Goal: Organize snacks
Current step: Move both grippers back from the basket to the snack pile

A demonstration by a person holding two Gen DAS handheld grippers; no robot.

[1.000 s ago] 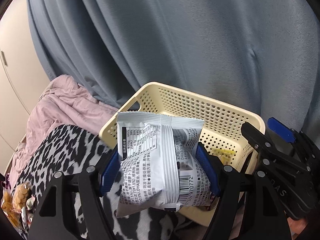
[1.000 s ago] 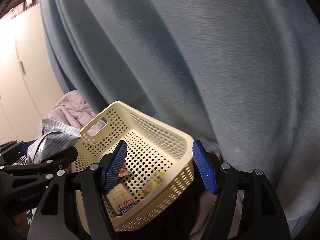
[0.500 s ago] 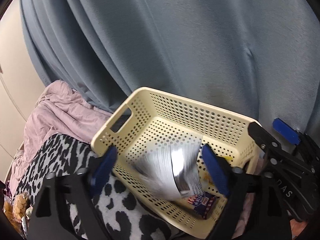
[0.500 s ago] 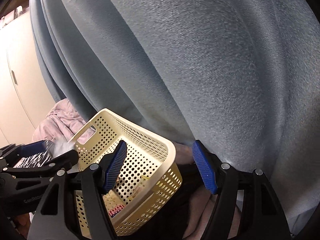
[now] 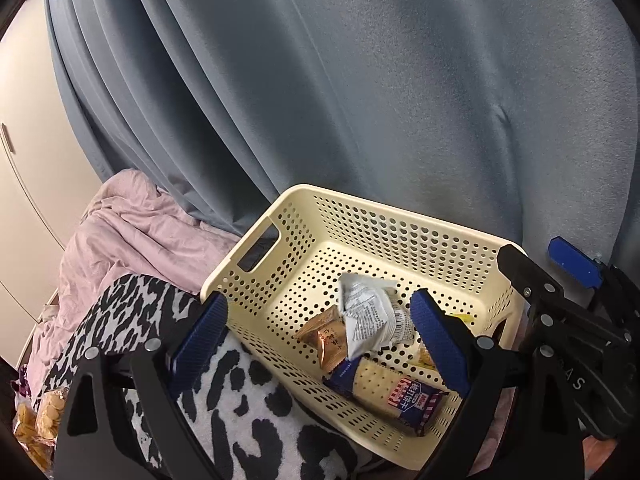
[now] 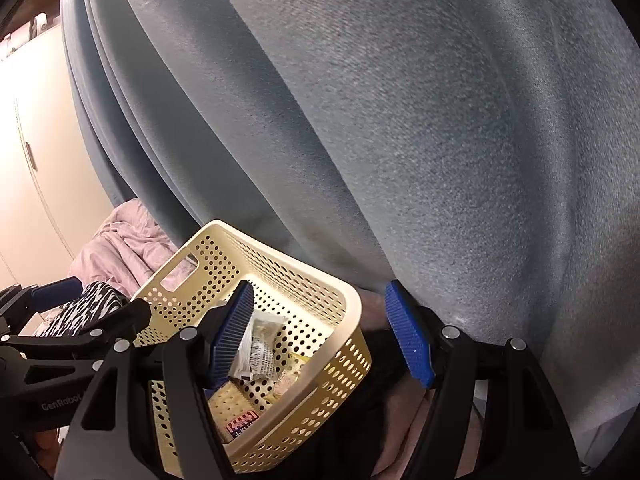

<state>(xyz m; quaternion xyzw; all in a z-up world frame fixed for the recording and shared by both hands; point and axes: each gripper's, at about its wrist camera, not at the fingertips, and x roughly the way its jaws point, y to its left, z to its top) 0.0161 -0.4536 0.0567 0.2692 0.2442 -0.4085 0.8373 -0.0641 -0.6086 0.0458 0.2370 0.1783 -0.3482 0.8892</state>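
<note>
A cream perforated basket (image 5: 304, 216) stands in front of a blue curtain; it also shows in the right wrist view (image 6: 320, 284). Inside lie a white and grey snack packet (image 5: 368, 316), an orange packet (image 5: 326, 338) and a blue cracker pack (image 5: 392, 394). The white packet (image 6: 260, 344) and the cracker pack (image 6: 236, 408) also show in the right wrist view. My left gripper (image 5: 320, 344) is open and empty above the basket's near side. My right gripper (image 6: 320, 336) is open and empty over the basket's right rim.
A leopard-print cloth (image 5: 224, 408) and a pink blanket (image 5: 132, 232) lie left of the basket. Loose snack packets (image 5: 36, 424) sit at the far lower left. A blue curtain (image 5: 360, 80) hangs close behind. Cream cupboard doors (image 6: 36, 160) stand at left.
My left gripper opened and let go of the white packet, which dropped into the basket. Both grippers have moved up and forward over the basket.
</note>
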